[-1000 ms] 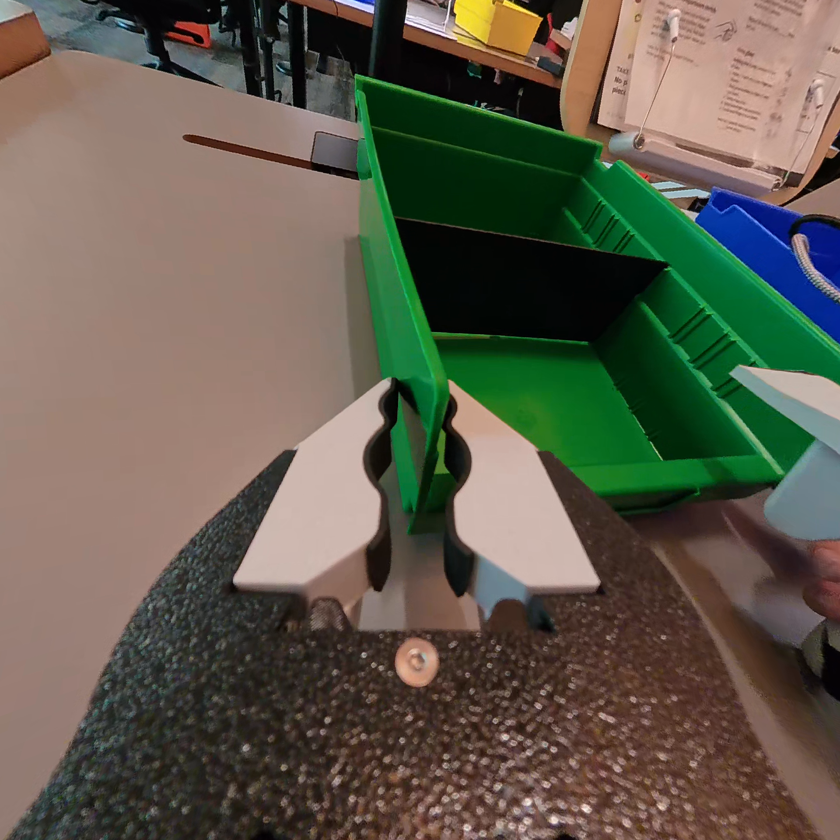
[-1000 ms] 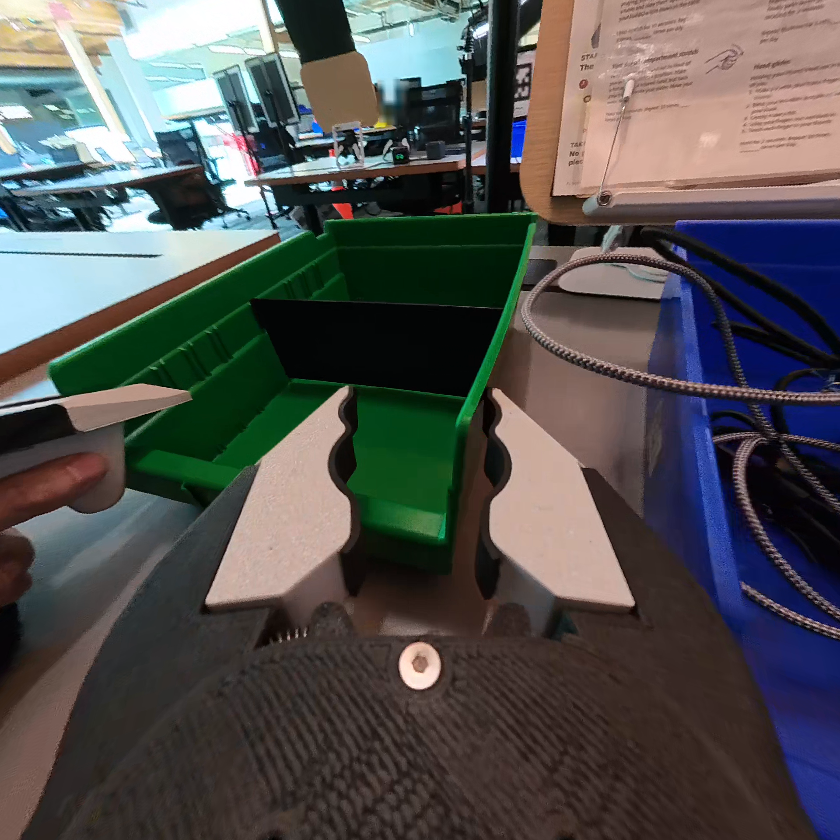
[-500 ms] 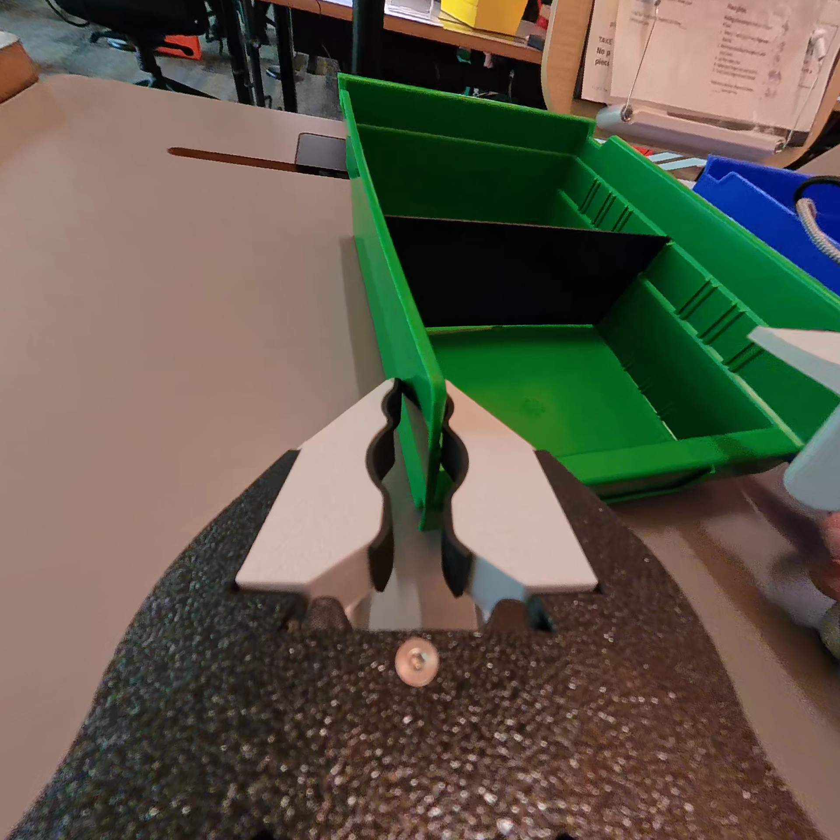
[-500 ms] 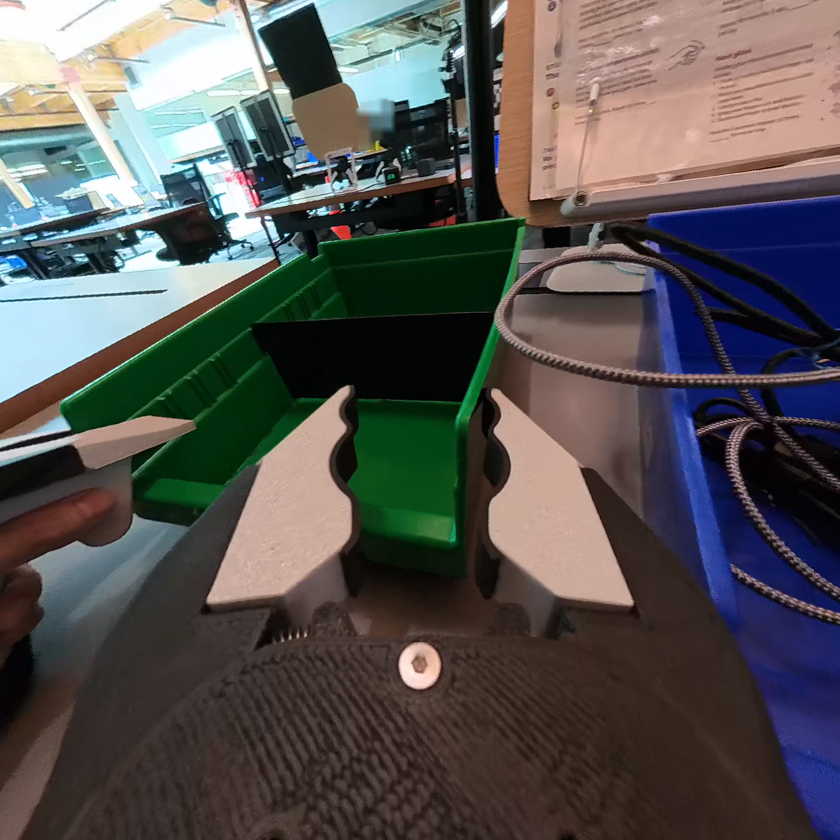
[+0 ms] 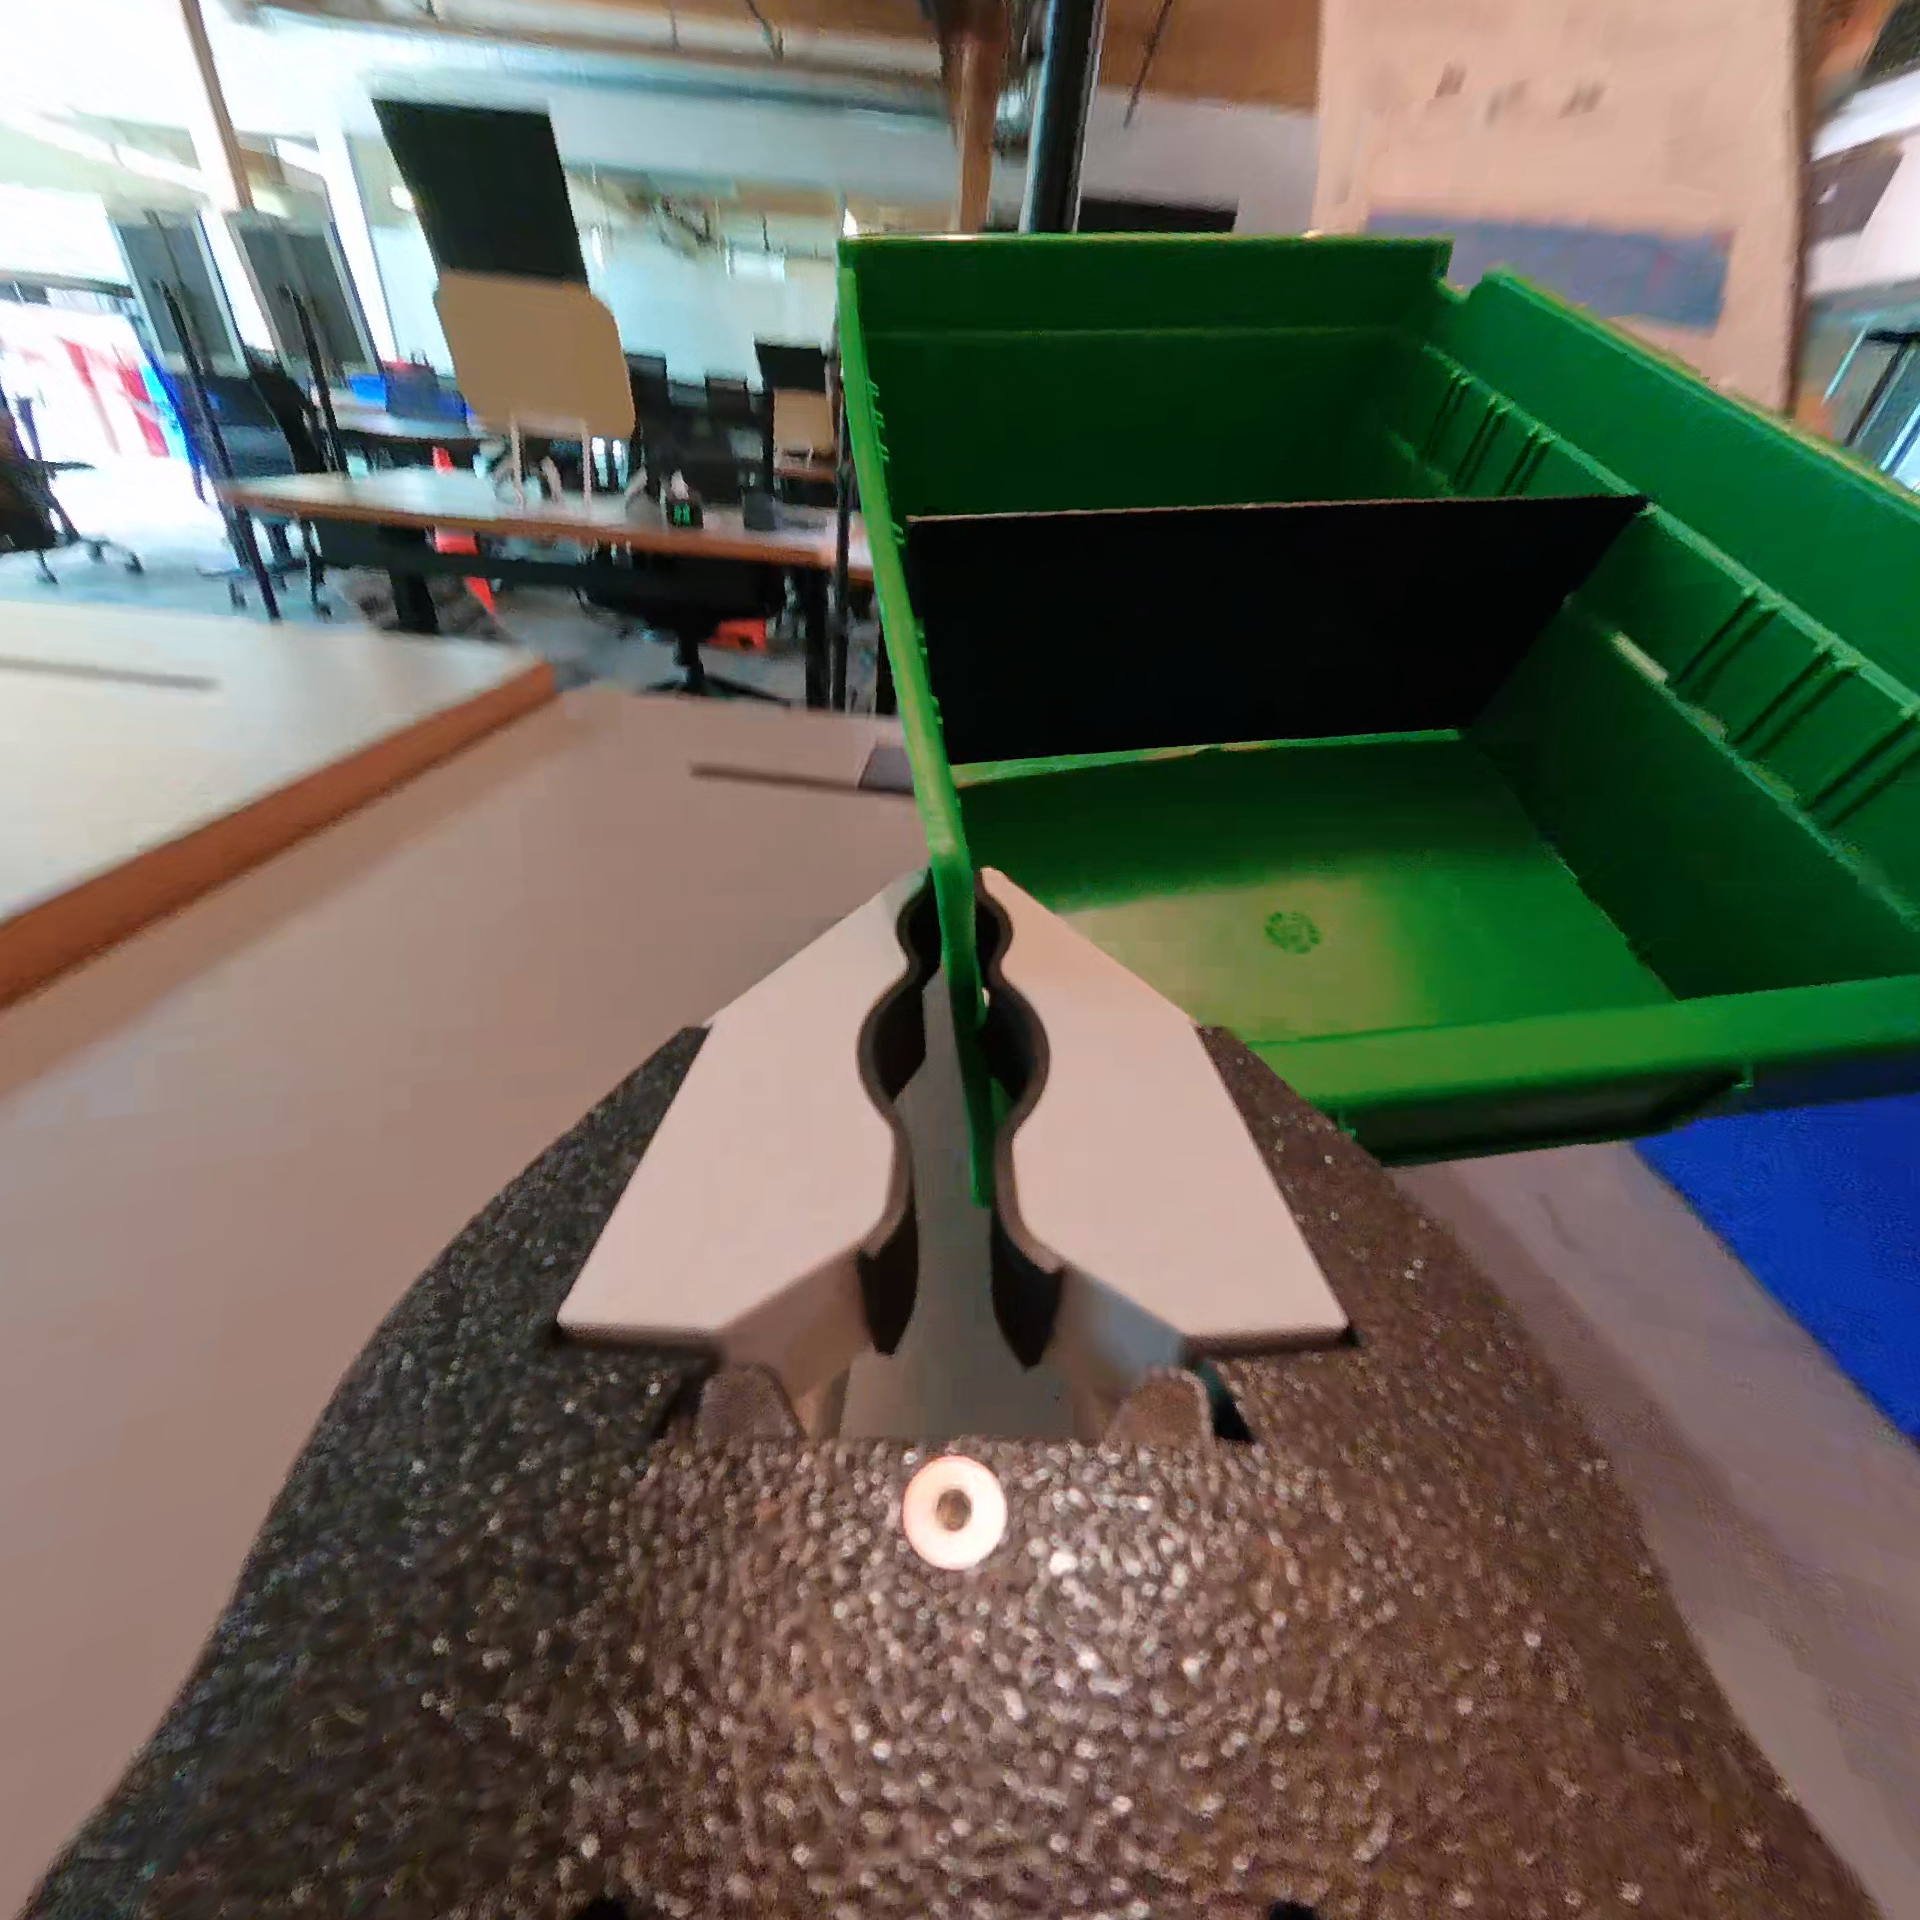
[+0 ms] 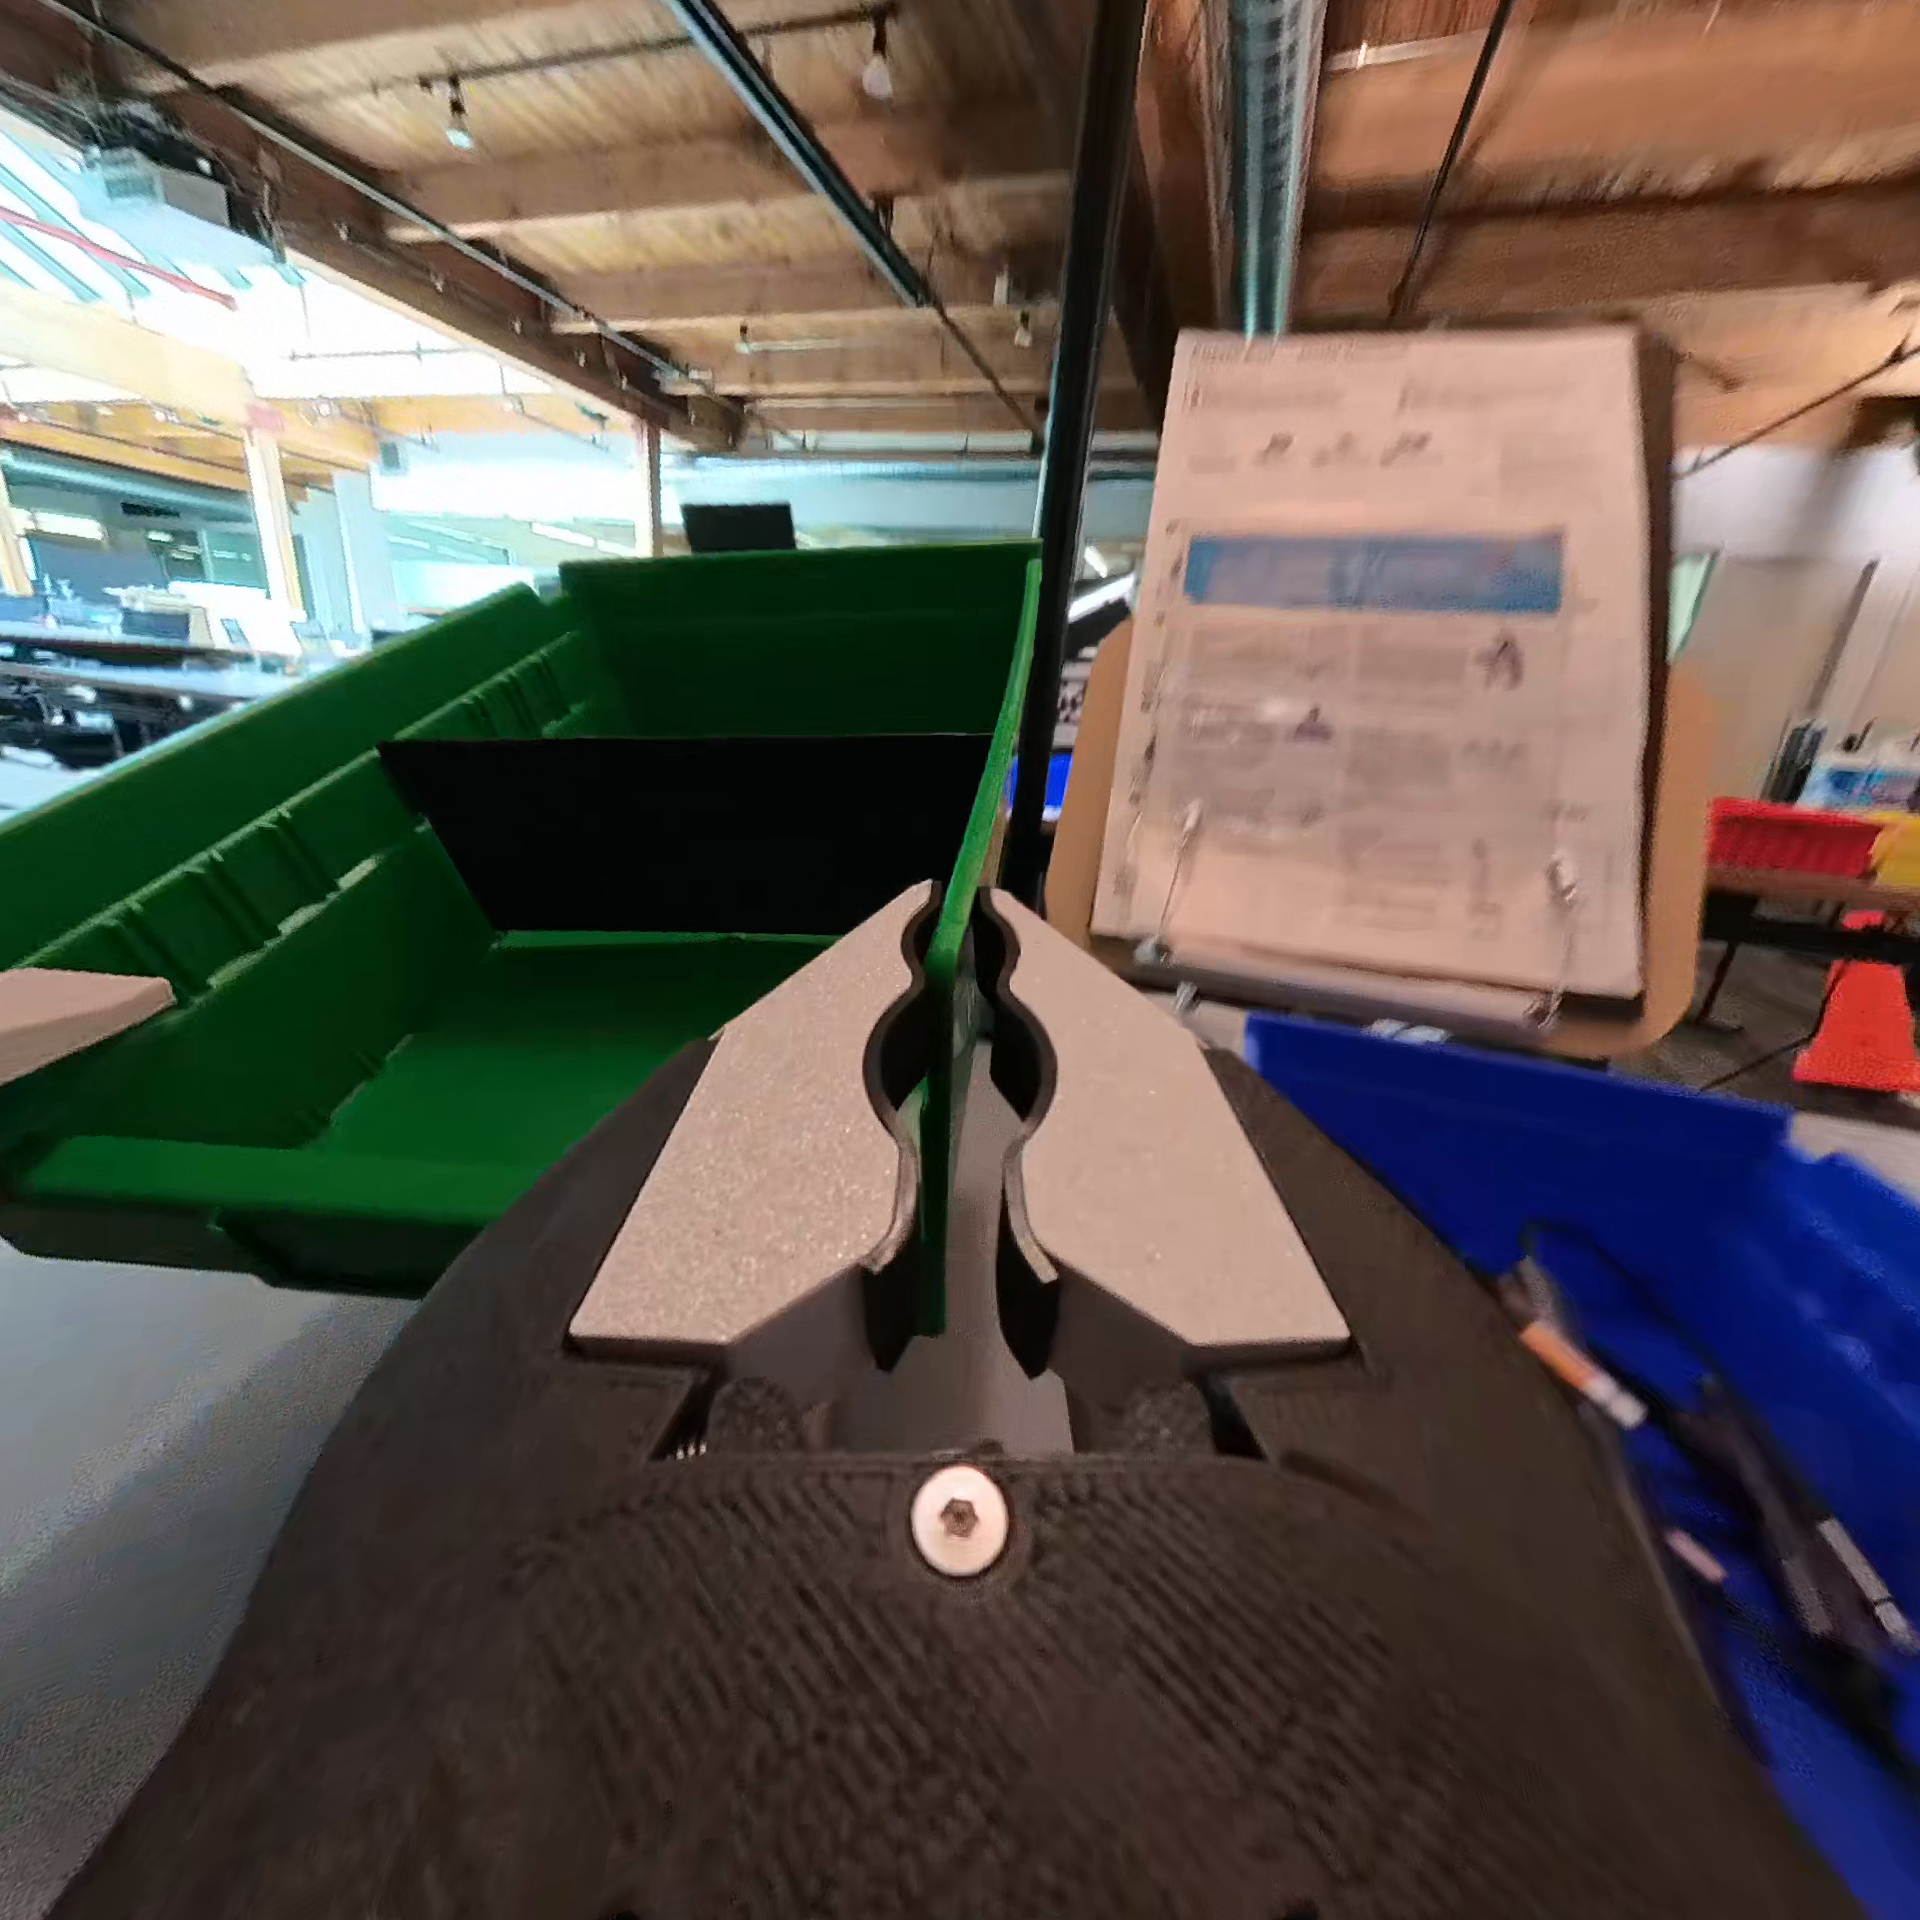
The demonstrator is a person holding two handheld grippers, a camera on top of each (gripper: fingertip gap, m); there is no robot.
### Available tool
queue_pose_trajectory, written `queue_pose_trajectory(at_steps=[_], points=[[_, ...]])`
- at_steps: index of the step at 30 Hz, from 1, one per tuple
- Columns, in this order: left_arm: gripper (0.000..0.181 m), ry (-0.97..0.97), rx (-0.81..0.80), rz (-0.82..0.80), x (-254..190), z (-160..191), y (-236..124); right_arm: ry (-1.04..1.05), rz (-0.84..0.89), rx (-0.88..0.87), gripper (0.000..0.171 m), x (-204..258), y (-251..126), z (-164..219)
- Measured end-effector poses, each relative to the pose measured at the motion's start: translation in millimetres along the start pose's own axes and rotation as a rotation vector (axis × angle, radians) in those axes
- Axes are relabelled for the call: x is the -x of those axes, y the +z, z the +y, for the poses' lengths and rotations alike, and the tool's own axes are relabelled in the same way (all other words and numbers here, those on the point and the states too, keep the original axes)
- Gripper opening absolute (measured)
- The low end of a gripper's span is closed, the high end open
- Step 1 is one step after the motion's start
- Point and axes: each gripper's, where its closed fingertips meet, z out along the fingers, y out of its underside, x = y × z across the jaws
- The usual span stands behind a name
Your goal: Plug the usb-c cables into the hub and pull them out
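Note:
A green bin (image 5: 1299,935) with a black divider (image 5: 1226,623) is held off the table, its far end tipped up. My left gripper (image 5: 954,894) is shut on the bin's left wall. My right gripper (image 6: 961,904) is shut on the bin's right wall (image 6: 987,790). The bin's near compartment (image 6: 540,1039) looks empty. The tip of the left gripper (image 6: 73,1013) shows at the left edge of the right wrist view. Cables (image 6: 1714,1507) lie in a blue bin (image 6: 1558,1164) at the right. No hub is in view.
The tan table (image 5: 364,1091) runs under and left of the green bin. The blue bin (image 5: 1808,1226) sits below the green bin's near right corner. A clipboard stand with printed sheets (image 6: 1371,727) is behind the blue bin. A black pole (image 6: 1070,468) rises behind the green bin. Across from one pair of fingers to the other is roughly 20 centimetres.
The right gripper has closed on the bin's right wall. Both grippers have raised the green bin off the table and tipped it up; the views now show the room and ceiling.

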Motion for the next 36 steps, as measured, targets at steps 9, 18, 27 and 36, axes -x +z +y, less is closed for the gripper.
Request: queue_pose_trajectory(at_steps=[9, 18, 27, 36], points=[[0.006, -0.020, -0.218, 0.190, -130.9, -108.3, -21.0, -0.062, 0.171, -0.166, 0.002, -119.5, -56.8, -108.8], [0.010, 0.013, -0.042, 0.634, -419.8, -71.4, -4.1, -0.066, 0.559, -0.021, 0.001, -373.6, -186.0, -95.9], [0.011, 0.206, 0.274, 0.756, -598.4, 95.5, 7.4, 0.220, 0.777, 0.293, 0.000, -536.4, -273.2, 64.9], [0.050, 0.191, 0.415, 0.799, -603.5, 134.7, 28.0, 0.140, 0.740, 0.385, 0.001, -550.9, -226.5, 106.7]])
